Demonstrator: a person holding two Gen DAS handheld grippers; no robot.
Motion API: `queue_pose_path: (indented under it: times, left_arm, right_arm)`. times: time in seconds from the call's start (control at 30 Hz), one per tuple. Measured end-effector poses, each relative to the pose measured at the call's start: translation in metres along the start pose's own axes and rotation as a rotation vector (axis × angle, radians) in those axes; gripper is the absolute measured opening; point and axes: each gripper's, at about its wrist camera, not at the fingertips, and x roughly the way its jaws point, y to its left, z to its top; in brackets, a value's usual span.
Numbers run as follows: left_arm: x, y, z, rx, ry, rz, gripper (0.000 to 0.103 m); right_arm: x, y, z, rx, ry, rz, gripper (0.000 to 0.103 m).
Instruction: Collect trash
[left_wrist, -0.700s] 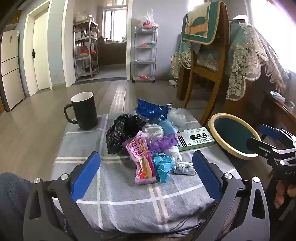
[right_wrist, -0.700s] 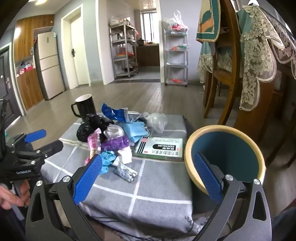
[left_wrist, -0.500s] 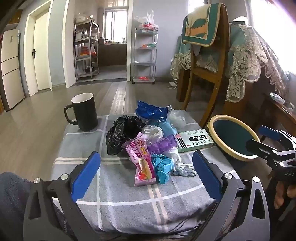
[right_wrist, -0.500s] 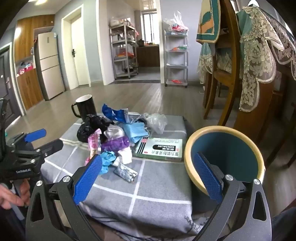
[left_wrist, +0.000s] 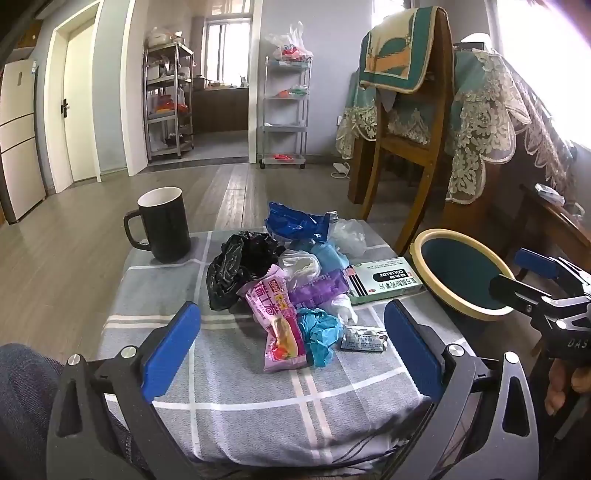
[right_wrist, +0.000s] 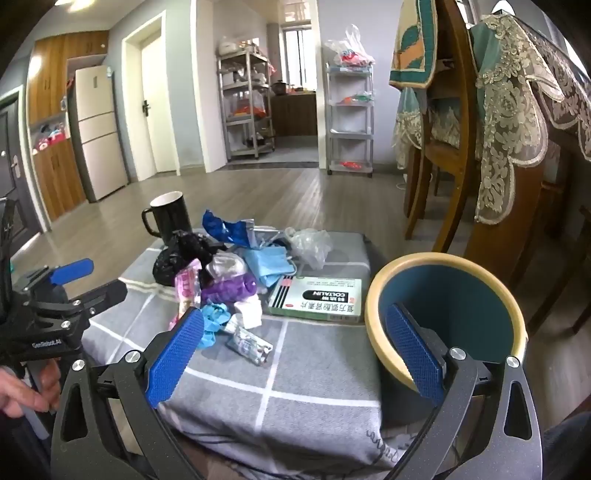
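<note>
A pile of trash lies on a grey checked cloth (left_wrist: 236, 384): a black bag (left_wrist: 236, 266), a pink snack wrapper (left_wrist: 277, 317), a blue packet (left_wrist: 295, 221), a teal wad (left_wrist: 321, 332), a purple wrapper (left_wrist: 317, 290), a foil blister (left_wrist: 364, 339) and a green-white medicine box (left_wrist: 384, 280). A teal bin with a cream rim (right_wrist: 443, 302) stands right of the cloth. My left gripper (left_wrist: 291, 350) hangs open before the pile, empty. My right gripper (right_wrist: 295, 350) is open too, nearer the bin, the blister (right_wrist: 249, 345) between its fingers' line.
A black mug (left_wrist: 166, 225) stands at the cloth's far left corner. A wooden chair (left_wrist: 406, 147) and a lace-draped table (left_wrist: 498, 122) rise behind the bin. Wood floor and metal shelves (left_wrist: 286, 110) lie beyond. A hand (right_wrist: 22, 391) holds the other gripper.
The left wrist view has shifted very slightly, the pile sitting a touch higher. Both grippers stay open; nothing on the cloth has moved.
</note>
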Motion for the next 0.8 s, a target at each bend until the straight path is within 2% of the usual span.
queue_pose_path:
  times: [0.8]
  left_arm:
    - [0.0033, -0.0013, -0.0014, 0.004, 0.003, -0.004, 0.097]
  right_arm:
    - [-0.0007, -0.0003, 0.0000, 0.001, -0.004, 0.000, 0.098]
